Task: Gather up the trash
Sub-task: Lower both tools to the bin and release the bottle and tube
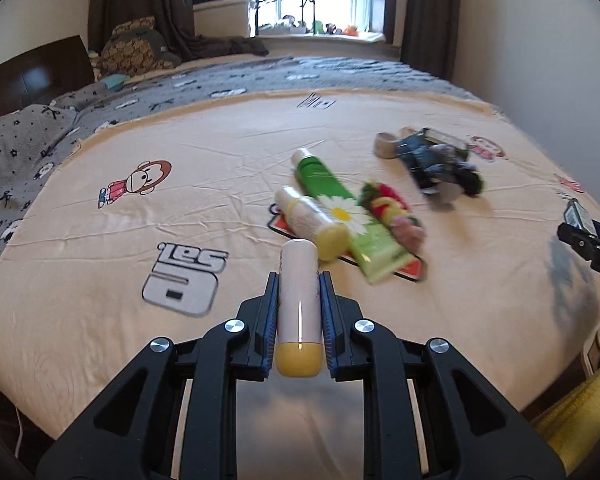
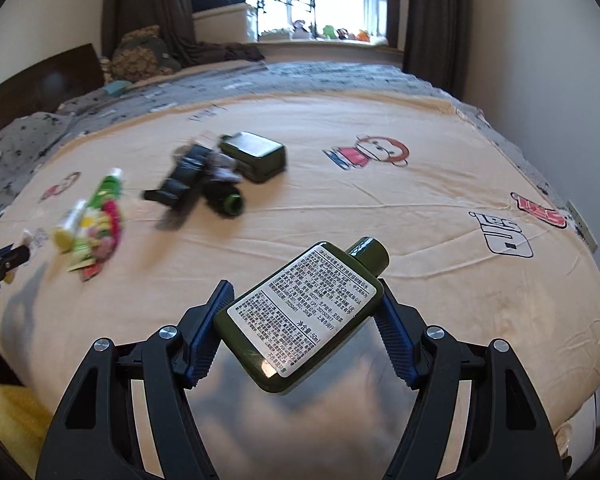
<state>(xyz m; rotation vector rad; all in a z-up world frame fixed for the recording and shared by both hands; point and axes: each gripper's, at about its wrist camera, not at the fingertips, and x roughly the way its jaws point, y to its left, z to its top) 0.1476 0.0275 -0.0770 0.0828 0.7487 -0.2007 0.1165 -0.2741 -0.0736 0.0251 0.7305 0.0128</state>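
My left gripper [image 1: 299,280] is shut on a white tube with a yellow cap [image 1: 300,316], held above the bed. My right gripper [image 2: 304,286] is shut on a dark green flat bottle with a white label [image 2: 300,314], held above the bed. On the cream sheet lie a second white tube with a yellow cap [image 1: 312,216], a green daisy tube [image 1: 340,216], a red and green wrapper [image 1: 392,212] and a blurred pile of dark packaging [image 1: 436,164]. In the right wrist view the same items show at left: tubes and wrapper [image 2: 92,224], dark pile [image 2: 204,184], a dark green tin [image 2: 256,156].
The cream printed sheet [image 1: 180,184] covers the bed, with a grey patterned blanket [image 1: 32,148] behind and left. A dark headboard [image 1: 32,72] stands at left, a window sill with small toys [image 1: 320,30] at the back. The right gripper shows at the left view's right edge [image 1: 592,240].
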